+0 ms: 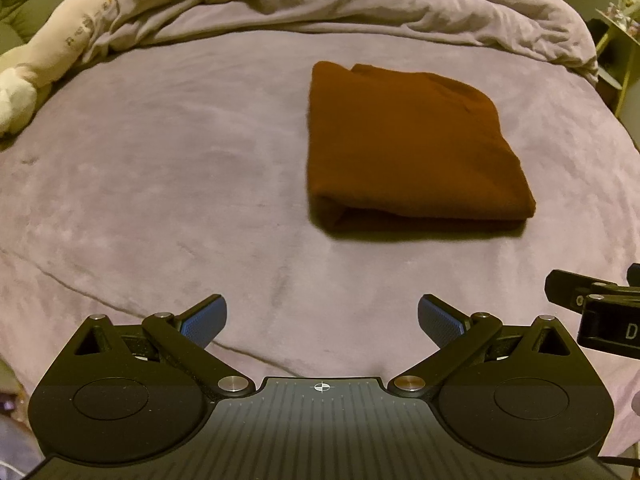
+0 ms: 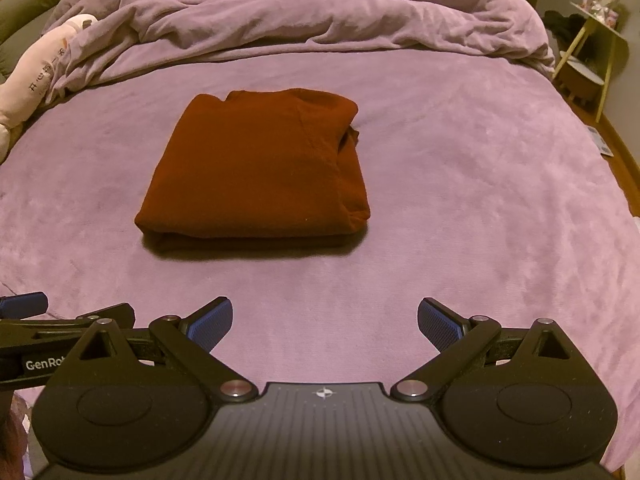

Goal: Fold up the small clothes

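A rust-brown garment (image 1: 408, 148) lies folded into a neat rectangle on the purple bed cover (image 1: 160, 184). In the left wrist view it sits ahead and to the right of my left gripper (image 1: 322, 320), which is open with nothing between its blue pads. In the right wrist view the same folded garment (image 2: 256, 172) lies ahead and left of my right gripper (image 2: 325, 322), also open and holding nothing. Both grippers hover near the bed's front, well short of the garment. The right gripper's body (image 1: 600, 312) shows at the left view's right edge.
A bunched purple duvet (image 2: 304, 12) fills the back of the bed. A long white plush toy (image 1: 60, 48) lies along the left side. A small yellow-legged side table (image 2: 592, 40) stands off the bed's right edge, with floor beyond.
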Available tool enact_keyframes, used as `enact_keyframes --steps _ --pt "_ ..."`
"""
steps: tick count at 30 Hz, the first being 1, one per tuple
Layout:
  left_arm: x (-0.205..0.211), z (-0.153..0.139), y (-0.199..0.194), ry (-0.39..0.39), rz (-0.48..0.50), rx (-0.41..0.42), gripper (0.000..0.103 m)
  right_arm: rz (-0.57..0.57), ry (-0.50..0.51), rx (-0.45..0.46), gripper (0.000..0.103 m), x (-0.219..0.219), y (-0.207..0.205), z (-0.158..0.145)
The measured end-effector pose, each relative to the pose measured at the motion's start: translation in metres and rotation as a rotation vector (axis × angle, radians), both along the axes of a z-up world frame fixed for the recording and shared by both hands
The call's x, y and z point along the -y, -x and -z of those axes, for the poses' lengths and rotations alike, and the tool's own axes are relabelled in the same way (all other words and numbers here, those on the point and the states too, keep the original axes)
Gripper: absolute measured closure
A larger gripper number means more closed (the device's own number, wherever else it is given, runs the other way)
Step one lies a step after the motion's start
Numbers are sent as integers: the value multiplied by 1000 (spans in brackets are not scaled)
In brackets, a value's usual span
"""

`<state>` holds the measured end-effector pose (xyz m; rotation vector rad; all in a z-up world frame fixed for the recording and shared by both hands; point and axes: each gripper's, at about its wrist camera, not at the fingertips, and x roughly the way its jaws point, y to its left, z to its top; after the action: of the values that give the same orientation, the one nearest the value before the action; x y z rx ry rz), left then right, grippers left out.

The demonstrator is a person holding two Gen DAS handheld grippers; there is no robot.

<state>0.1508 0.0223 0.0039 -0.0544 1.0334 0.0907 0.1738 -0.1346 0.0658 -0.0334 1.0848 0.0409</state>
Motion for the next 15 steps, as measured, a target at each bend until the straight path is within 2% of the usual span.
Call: enact_keyframes --steps 15 --pt "4 1 3 -9 11 -5 0 4 -1 3 4 1 2 -2"
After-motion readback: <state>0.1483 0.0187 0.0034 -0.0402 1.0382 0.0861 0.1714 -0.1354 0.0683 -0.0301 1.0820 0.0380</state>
